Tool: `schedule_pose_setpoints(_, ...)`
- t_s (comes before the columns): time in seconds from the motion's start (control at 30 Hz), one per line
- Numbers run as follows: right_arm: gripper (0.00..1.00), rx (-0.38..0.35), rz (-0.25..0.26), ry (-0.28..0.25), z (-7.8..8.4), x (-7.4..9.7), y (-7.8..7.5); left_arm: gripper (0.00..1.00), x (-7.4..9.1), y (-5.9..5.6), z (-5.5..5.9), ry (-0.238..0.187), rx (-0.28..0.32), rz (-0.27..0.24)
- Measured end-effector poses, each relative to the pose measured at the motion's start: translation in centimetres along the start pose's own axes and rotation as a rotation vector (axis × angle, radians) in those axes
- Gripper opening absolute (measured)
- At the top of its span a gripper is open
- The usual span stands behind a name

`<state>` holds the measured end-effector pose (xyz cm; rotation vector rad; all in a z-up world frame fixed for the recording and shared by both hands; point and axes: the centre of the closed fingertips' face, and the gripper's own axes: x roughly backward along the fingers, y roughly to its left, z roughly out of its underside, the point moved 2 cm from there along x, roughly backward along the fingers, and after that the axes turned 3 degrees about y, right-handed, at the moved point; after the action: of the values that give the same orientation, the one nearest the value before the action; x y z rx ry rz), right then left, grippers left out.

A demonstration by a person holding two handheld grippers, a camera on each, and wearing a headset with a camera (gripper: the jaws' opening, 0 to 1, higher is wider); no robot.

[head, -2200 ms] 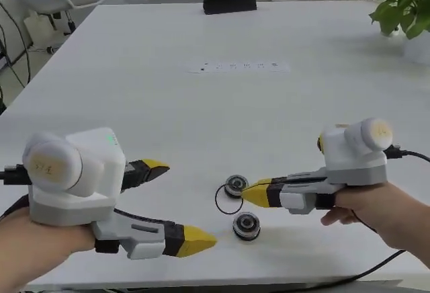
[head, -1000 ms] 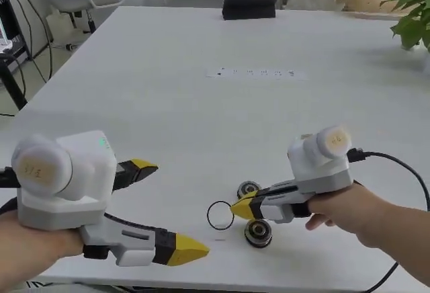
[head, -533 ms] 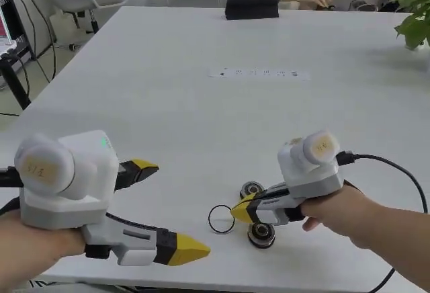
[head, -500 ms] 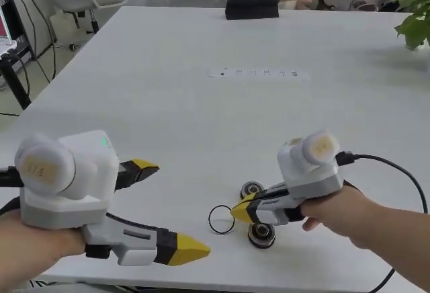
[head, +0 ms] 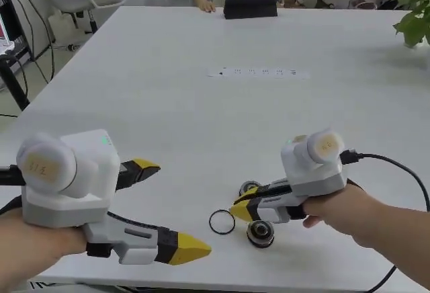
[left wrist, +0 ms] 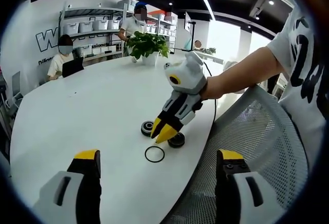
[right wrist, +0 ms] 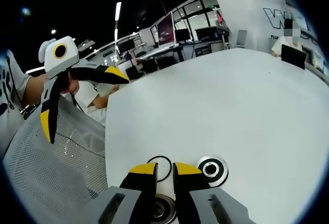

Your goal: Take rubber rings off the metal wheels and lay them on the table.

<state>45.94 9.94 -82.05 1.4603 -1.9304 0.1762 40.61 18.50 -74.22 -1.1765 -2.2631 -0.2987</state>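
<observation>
A: Risk?
B: Metal wheels (head: 261, 233) & loose rubber ring (head: 210, 223) lie nr the tabletop's (head: 201, 105) front edge. Right gripper (head: 235, 211) (jaws nearly together, empty) is just beside them and cd knock one off. Left gripper (head: 175, 205) gapes wide, empty.
A: Writing?
B: Wall lettering (left wrist: 49, 39) starts "W"; rest illegible.

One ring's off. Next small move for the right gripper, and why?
Probably open the right gripper and lower it onto the near wheel: one ring already lies loose on the table, and its jaws hang closed and empty just above that wheel.
</observation>
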Motion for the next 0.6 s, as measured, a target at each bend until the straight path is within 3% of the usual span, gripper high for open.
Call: schedule_pose_setpoints(0.6, 0.18, -0.027, 0.008, -0.142, -1.9, 3.5, 0.1, 0.87, -1.3, -0.5, -1.4, 0.003, -0.024, 0.036)
